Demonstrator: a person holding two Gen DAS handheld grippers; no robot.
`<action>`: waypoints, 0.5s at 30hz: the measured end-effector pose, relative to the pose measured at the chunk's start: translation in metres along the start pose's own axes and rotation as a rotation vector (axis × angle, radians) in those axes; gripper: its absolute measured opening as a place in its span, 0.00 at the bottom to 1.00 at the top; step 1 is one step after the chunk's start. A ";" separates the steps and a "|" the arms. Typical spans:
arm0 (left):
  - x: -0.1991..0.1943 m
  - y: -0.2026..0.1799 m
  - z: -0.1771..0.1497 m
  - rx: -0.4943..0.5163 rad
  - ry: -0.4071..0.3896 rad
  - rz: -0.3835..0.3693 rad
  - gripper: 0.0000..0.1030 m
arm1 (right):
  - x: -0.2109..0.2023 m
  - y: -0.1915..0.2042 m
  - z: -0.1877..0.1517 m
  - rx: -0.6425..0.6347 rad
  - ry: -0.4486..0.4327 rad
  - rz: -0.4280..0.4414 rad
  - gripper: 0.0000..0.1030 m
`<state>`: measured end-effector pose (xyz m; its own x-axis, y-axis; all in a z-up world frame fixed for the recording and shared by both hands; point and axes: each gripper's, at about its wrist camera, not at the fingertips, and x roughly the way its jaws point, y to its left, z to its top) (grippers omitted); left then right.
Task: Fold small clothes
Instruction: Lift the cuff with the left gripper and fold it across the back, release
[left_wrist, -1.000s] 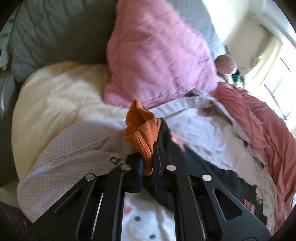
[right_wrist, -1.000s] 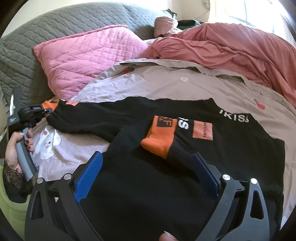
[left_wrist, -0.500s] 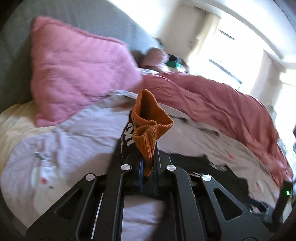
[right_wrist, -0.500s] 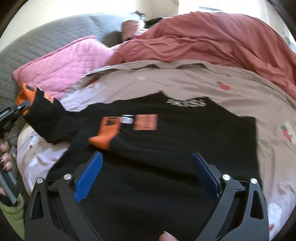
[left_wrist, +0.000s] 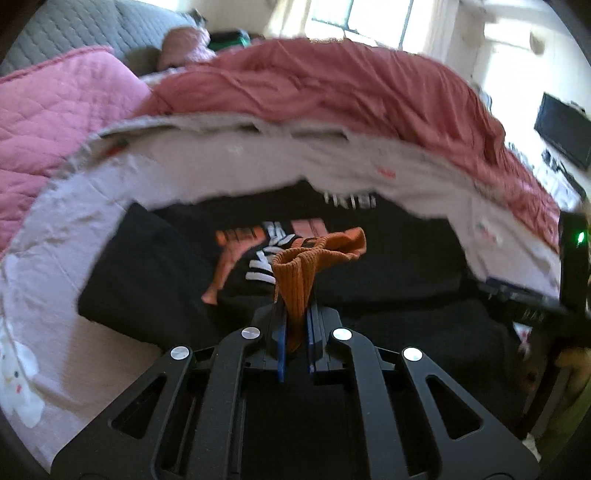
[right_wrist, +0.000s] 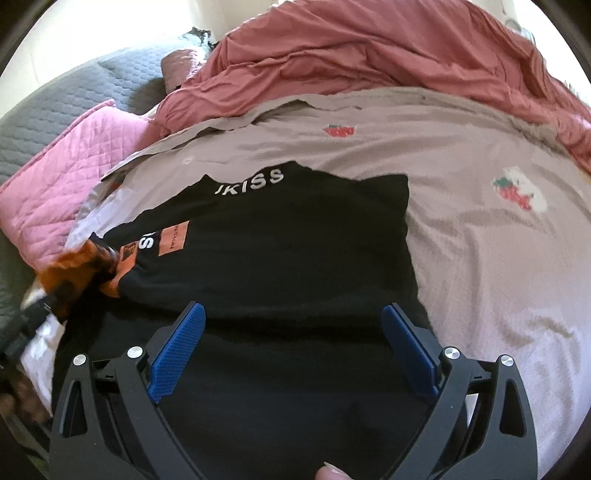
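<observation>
Black sweatshirt (right_wrist: 295, 258) lies spread on the bed's grey printed sheet (right_wrist: 480, 240), lettering at its 12 o'clock edge, body reaching down toward the right-wrist camera at 6 o'clock. Left gripper (left_wrist: 294, 325) has its jaws pressed together on the orange ribbed cuff (left_wrist: 295, 280) of one sleeve; the cuff stands bunched above the pads, lifted clear of the garment, with the sleeve trailing below it. Judged: the cuff is the chosen hold because the ribbing is thick and gives a firm bite, and it lets the whole sleeve be carried across the chest in one pass. A second orange cuff (left_wrist: 221, 273) already lies flat on the black front, near 10 o'clock of the held one, so one sleeve looks folded in and this is the other. In the right-wrist view the held cuff shows blurred at 9 o'clock, over the garment's left margin. Right gripper (right_wrist: 295, 347) hovers low above the lower body of the sweatshirt, jaws spread wide, nothing between them; whether the pads touch the cloth cannot be told. Likely it waits there to pin the body or take the hem. Pink quilted pillow (right_wrist: 66, 177) at 10 o'clock and rumpled red duvet (right_wrist: 369, 55) at 12 o'clock border the working patch. Sleeve stage, roughly mid-fold.
</observation>
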<state>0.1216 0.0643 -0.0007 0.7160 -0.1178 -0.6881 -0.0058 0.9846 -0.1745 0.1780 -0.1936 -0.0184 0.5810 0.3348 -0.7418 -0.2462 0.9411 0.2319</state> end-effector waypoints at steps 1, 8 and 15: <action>0.001 0.001 -0.001 0.002 0.014 -0.010 0.04 | 0.001 0.000 -0.001 0.009 0.008 0.016 0.93; 0.008 -0.017 -0.010 0.108 0.054 -0.018 0.13 | 0.010 0.023 -0.004 0.042 0.066 0.153 0.93; -0.007 -0.014 -0.008 0.128 0.008 -0.042 0.32 | 0.019 0.054 0.002 0.061 0.117 0.256 0.93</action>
<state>0.1110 0.0504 0.0008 0.7081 -0.1594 -0.6879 0.1134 0.9872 -0.1120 0.1773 -0.1363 -0.0192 0.4118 0.5575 -0.7209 -0.3238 0.8289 0.4561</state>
